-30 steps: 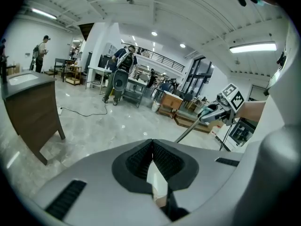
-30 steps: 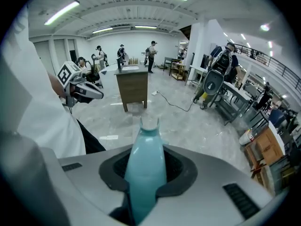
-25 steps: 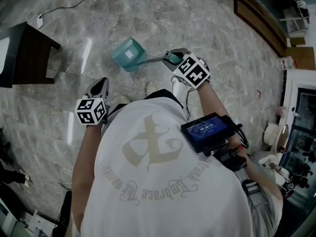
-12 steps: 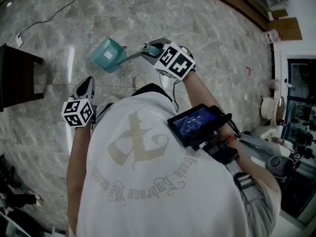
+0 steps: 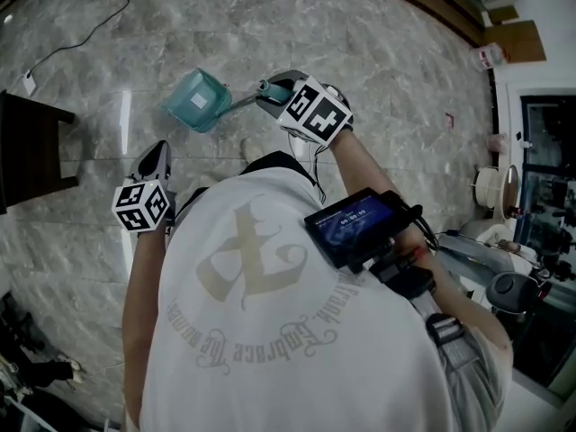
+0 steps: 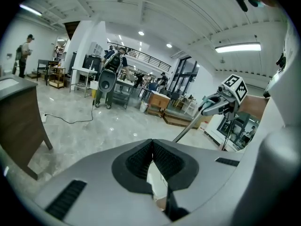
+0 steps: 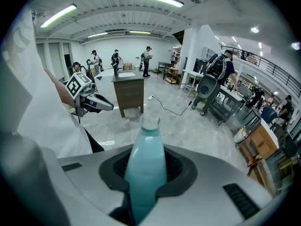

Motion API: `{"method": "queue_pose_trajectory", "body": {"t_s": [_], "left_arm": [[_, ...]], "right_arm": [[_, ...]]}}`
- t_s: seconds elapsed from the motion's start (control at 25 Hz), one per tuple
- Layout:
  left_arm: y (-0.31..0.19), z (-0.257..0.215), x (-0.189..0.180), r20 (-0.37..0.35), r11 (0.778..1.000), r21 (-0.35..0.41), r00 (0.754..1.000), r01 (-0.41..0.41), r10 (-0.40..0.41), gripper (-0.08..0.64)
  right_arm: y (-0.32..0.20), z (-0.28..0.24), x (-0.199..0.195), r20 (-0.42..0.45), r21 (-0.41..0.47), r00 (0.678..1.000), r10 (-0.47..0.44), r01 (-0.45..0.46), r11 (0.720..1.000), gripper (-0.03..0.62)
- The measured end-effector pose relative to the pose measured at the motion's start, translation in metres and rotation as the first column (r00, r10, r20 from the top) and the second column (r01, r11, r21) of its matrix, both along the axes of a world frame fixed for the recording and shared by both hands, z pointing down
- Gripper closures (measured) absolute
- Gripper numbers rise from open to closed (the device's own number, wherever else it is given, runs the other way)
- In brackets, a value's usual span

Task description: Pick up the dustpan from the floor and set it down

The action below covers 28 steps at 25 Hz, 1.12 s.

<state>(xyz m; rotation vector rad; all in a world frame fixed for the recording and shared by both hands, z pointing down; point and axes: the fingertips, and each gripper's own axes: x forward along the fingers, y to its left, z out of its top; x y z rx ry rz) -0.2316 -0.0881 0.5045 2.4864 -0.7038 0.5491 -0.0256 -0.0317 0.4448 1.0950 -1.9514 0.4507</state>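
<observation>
1 dustpan (image 5: 196, 100) shifted left, seemingly lifted | right gripper (image 5: 267, 87) clamped on its handle (image 5: 237, 105) | left gripper (image 5: 160, 148) closed, empty

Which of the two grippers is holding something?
The right gripper, clamped on the handle of the teal dustpan; the left gripper has its jaws shut on nothing.
</observation>
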Motion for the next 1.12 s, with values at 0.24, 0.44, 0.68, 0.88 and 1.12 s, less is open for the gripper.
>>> {"method": "queue_pose_trajectory", "body": {"t_s": [0.24, 0.44, 0.68, 0.88, 1.12], "left_arm": [[0.003, 0.005, -0.001, -0.004, 1.000, -0.025, 1.000, 0.007, -0.007, 0.548], [0.006, 0.007, -0.002, -0.006, 0.999, -0.041, 1.000, 0.013, -0.014, 0.548], [0.011, 0.009, -0.011, 0.000, 0.998, -0.055, 0.999, 0.036, -0.036, 0.548], [0.014, 0.009, -0.019, 0.007, 0.997, -0.063, 0.999, 0.047, -0.047, 0.548], [0.019, 0.012, -0.025, 0.029, 0.996, -0.074, 0.998, 0.053, -0.051, 0.548]], "right_arm": [[0.001, 0.003, -0.001, -0.007, -0.016, 1.000, 0.001, -0.001, 1.000, 0.497], [0.000, 0.006, 0.000, -0.017, -0.025, 1.000, -0.002, 0.001, 1.000, 0.497], [0.000, 0.010, -0.004, -0.027, -0.045, 1.000, -0.012, 0.011, 0.999, 0.496], [-0.001, 0.020, 0.000, -0.030, -0.040, 0.999, 0.015, -0.016, 0.999, 0.495], [0.005, 0.036, 0.009, -0.025, -0.060, 0.998, 0.060, -0.061, 0.996, 0.496]]}}
